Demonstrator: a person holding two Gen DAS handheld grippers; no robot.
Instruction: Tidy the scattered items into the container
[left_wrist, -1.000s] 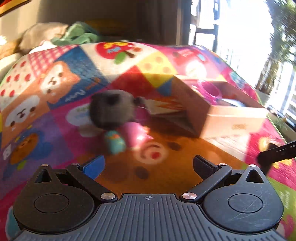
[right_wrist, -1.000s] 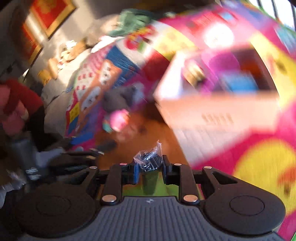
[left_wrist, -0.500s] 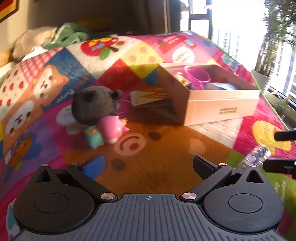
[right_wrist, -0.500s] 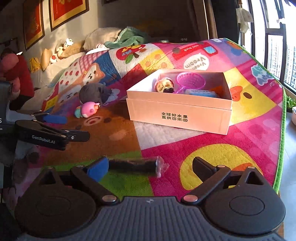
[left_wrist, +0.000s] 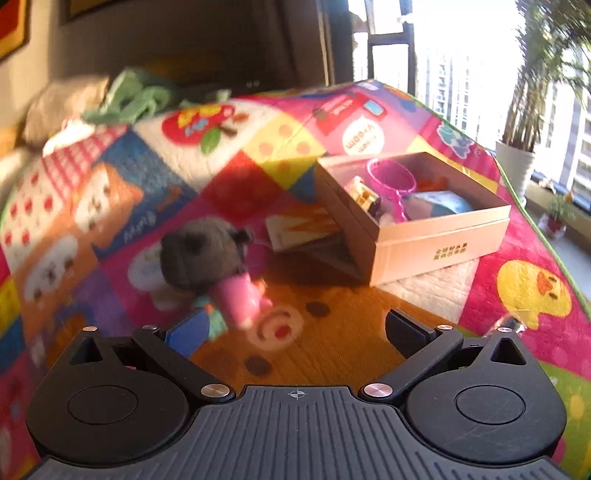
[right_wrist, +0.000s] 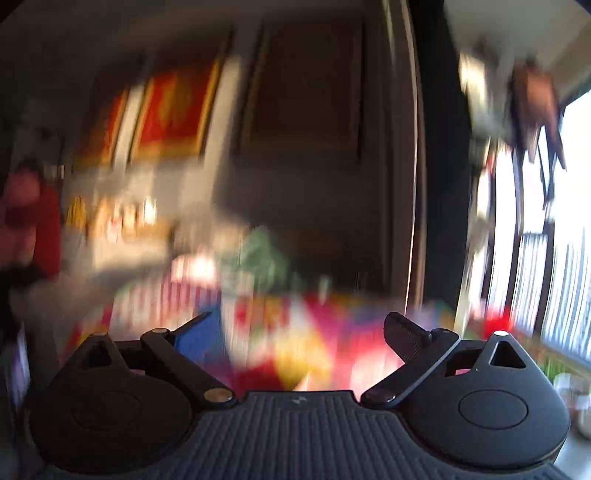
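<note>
1. Jaws of the left hand-held gripper (left_wrist: 295, 326) stand wide apart with nothing between them, angled down at a bright patchwork play mat (left_wrist: 155, 177).
2. Just ahead of its blue left finger (left_wrist: 186, 330) lies a pink toy (left_wrist: 240, 297), touching a grey plush toy (left_wrist: 201, 253) that sits a little further out.
3. Ahead and to the right of this gripper, well apart from the two toys, stands an open cardboard box (left_wrist: 436, 245) on the mat.
4. Inside the box are a pink sieve (left_wrist: 393, 181), a small gold and black toy (left_wrist: 365, 195) and a pale blue packet (left_wrist: 437, 203).
5. At the gripper's right edge, the clear crinkled tip of a wrapped item (left_wrist: 511, 322) shows on the mat; the rest is hidden behind the gripper body.
6. Jaws of the right hand-held gripper (right_wrist: 295, 332) have just been opening and are spread wide, with nothing between them.
7. That view is heavily blurred; it faces level toward a dark wall, red framed pictures (right_wrist: 166, 114) and a bright window (right_wrist: 554, 240), with the mat low beyond the fingers.
</note>
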